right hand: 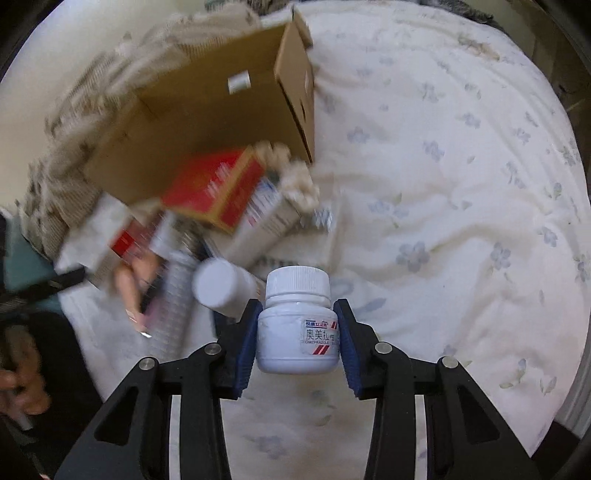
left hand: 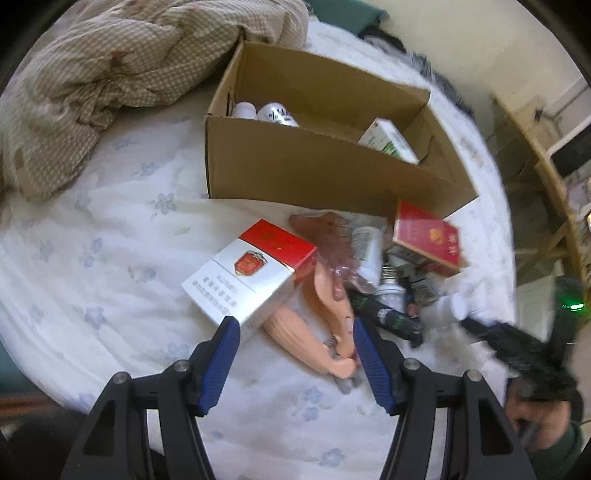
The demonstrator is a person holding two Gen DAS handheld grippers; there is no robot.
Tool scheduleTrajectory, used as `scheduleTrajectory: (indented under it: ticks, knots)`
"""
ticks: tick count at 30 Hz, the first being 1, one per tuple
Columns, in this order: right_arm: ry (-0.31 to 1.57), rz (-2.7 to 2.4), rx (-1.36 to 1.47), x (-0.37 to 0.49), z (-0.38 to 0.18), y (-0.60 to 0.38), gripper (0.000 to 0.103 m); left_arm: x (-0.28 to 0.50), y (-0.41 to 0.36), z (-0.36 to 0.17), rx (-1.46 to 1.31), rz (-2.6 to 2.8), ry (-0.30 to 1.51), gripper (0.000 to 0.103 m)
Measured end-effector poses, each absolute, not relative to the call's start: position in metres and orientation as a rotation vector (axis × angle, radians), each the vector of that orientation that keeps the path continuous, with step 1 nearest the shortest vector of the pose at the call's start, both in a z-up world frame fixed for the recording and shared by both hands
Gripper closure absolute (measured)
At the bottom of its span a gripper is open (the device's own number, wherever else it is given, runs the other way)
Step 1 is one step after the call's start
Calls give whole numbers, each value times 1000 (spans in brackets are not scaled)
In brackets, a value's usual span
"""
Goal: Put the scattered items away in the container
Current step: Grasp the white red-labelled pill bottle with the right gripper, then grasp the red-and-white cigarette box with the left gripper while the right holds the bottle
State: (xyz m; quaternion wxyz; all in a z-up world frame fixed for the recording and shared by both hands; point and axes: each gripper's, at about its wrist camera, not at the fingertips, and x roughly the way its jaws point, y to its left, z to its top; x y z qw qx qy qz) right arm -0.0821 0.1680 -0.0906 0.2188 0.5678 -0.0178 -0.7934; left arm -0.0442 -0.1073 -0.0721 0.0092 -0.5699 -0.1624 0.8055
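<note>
The right gripper [right hand: 297, 334] clamps a white pill bottle [right hand: 297, 325] upright between its blue pads [right hand: 245, 341], above the floral sheet [right hand: 443, 221]. Behind it lie a blurred cardboard box [right hand: 207, 122], a red carton [right hand: 216, 188] and another white bottle [right hand: 221, 286].

A white bedsheet [left hand: 110, 258] printed with pale blue flowers covers the bed and lies in soft wrinkles. At the bed's far left corner a beige checked quilt [left hand: 110, 66] sits bunched in a heap, and a dark green pillow [left hand: 347, 14] shows at the far edge. Beyond the bed's right edge stands a light wooden shelf [left hand: 546, 177] against a cream wall [left hand: 461, 33].
</note>
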Motion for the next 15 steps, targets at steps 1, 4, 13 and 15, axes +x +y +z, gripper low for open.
scheduleTrajectory:
  ticks: [1, 4, 13, 15]
  knots:
    - [-84, -2205, 1545, -81, -83, 171, 60, -50, -105, -75, -1809, 2510, -456, 39]
    - [-148, -2225, 1490, -79, -67, 180, 60, -70, -95, -85, -1886, 2508, -271, 39]
    - [-249, -2221, 1467, -83, -51, 186, 60, -106, -74, -116, -2008, 2466, 223, 39]
    - [-249, -2217, 1444, -84, -46, 183, 60, -108, -75, -118, -2014, 2485, 257, 44]
